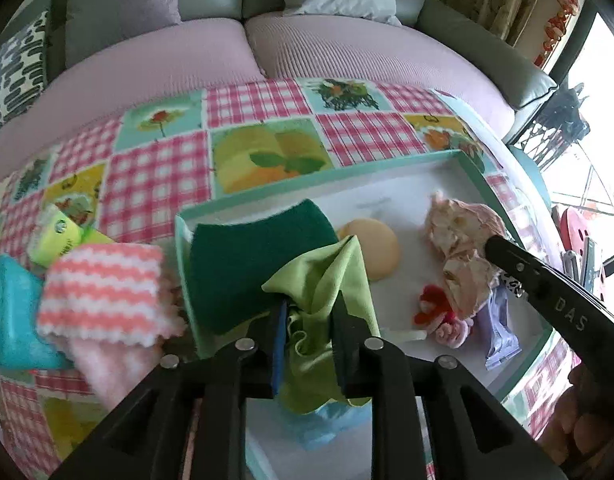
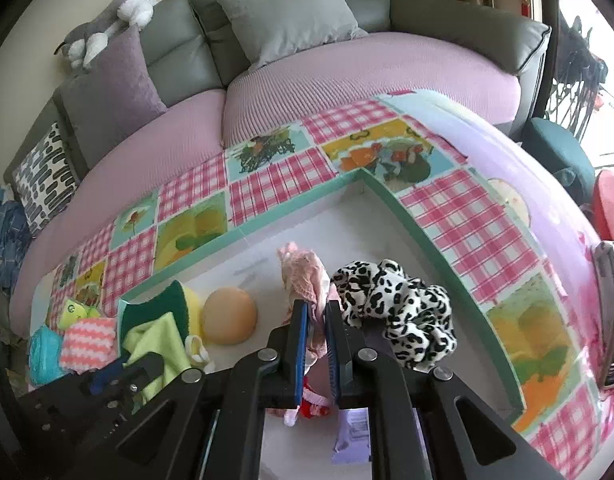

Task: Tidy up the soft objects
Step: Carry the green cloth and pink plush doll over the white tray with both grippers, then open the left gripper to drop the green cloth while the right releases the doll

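The left gripper [image 1: 307, 320] is clamped on a lime green cloth [image 1: 327, 276] over the near-left part of the shallow teal-rimmed box [image 1: 327, 172], a green sponge [image 1: 243, 256] just behind it. The right gripper [image 2: 315, 320] pinches a pink fabric piece [image 2: 303, 276] inside the box, beside a leopard-print scrunchie [image 2: 399, 304]. A striped coral cloth [image 1: 103, 292] lies left, outside the box.
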